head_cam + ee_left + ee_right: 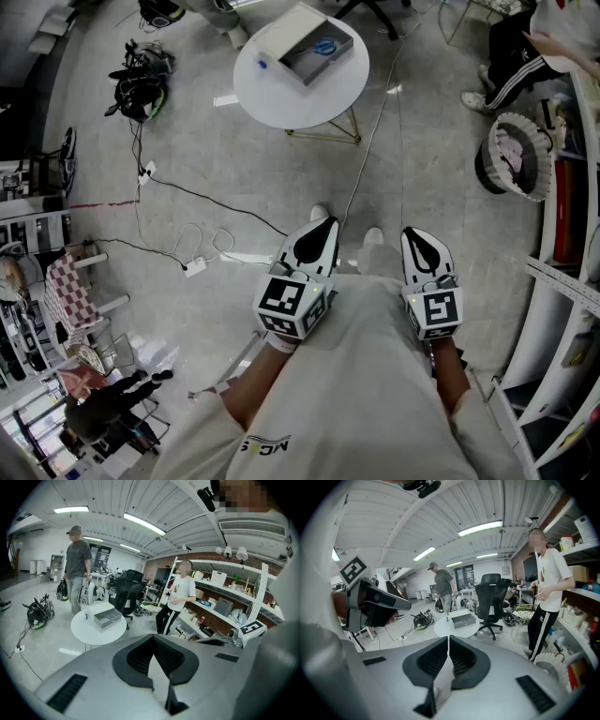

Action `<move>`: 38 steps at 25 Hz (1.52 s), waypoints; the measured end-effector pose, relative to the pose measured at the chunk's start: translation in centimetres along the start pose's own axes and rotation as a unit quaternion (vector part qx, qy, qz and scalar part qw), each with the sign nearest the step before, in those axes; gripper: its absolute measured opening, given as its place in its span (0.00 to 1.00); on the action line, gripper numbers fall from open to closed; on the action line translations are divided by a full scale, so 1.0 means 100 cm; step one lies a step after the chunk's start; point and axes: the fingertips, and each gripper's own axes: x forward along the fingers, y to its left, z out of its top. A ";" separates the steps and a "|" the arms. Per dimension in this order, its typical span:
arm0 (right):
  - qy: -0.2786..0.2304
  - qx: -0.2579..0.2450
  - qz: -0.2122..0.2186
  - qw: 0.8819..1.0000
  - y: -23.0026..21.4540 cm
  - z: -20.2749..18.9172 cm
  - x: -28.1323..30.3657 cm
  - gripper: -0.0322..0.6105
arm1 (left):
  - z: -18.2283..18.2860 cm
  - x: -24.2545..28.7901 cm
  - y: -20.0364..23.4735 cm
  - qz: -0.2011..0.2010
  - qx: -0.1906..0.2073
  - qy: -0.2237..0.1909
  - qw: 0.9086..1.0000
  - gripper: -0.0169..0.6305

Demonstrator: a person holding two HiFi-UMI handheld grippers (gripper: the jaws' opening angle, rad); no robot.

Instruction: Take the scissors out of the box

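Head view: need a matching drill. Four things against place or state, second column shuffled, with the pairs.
Things:
A. scissors
B. box
C. left gripper
D. black bag

Places or states:
1. on the floor, to one side of the round table
2. jaws together, nothing between them
3. open, standing on that table
4. lying inside the box

Pairs: A-4, B-3, C-2, D-1
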 end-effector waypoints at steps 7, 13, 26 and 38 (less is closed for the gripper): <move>-0.013 -0.003 0.000 1.000 0.016 0.034 0.008 0.17 | 0.011 -0.012 0.006 -0.009 0.001 -0.007 1.000 0.04; -0.023 -0.017 -0.009 1.000 0.032 0.060 0.029 0.17 | 0.024 -0.013 0.038 -0.021 -0.011 -0.032 0.999 0.04; -0.037 -0.033 -0.038 0.998 0.108 0.124 0.111 0.17 | 0.058 -0.040 0.172 -0.045 -0.035 -0.052 0.997 0.04; 0.014 -0.042 -0.058 0.997 0.130 0.142 0.171 0.17 | 0.063 -0.026 0.251 -0.059 -0.067 -0.029 0.996 0.04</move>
